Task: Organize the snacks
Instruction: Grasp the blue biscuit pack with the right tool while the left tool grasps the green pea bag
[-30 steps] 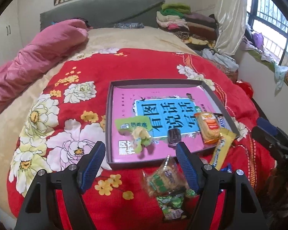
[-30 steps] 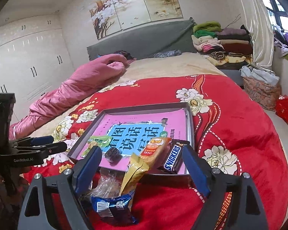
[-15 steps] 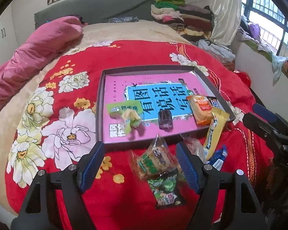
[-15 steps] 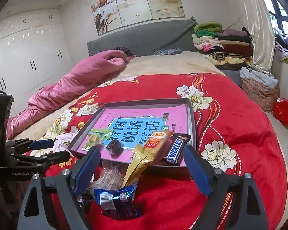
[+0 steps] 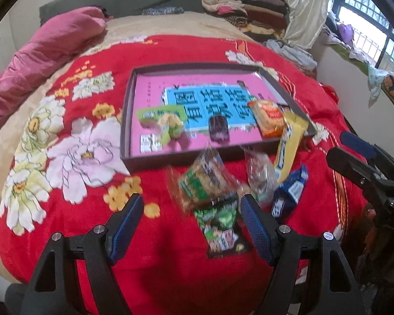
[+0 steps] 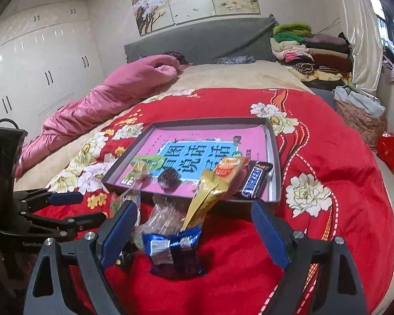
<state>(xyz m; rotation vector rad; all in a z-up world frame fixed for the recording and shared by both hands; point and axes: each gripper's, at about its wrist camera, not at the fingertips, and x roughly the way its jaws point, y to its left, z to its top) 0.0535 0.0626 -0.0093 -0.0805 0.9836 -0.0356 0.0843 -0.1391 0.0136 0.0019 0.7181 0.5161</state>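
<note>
A grey tray (image 5: 127,120) (image 6: 274,157) with a pink and blue card inside lies on the red flowered blanket. In it sit a green wrapped snack (image 5: 161,119), a dark candy (image 5: 218,127), an orange packet (image 5: 269,116) and a Snickers bar (image 6: 254,179). A yellow packet (image 6: 207,197) leans on the tray's near rim. In front of the tray lie a clear cracker bag (image 5: 202,181), a green-and-black packet (image 5: 220,225) and a blue packet (image 6: 174,246). My left gripper (image 5: 191,218) is open just above the cracker bag and green packet. My right gripper (image 6: 194,228) is open around the blue packet without touching it.
A pink quilt (image 6: 113,97) lies along the far left of the bed. Folded clothes (image 6: 310,50) are stacked at the headboard's right. A window (image 5: 367,26) and cluttered sill line the right side. White wardrobes (image 6: 34,65) stand on the left.
Both grippers have come down and forward toward the loose snacks in front of the tray, which now look larger and closer. Jaws stayed open. No snack has moved.
</note>
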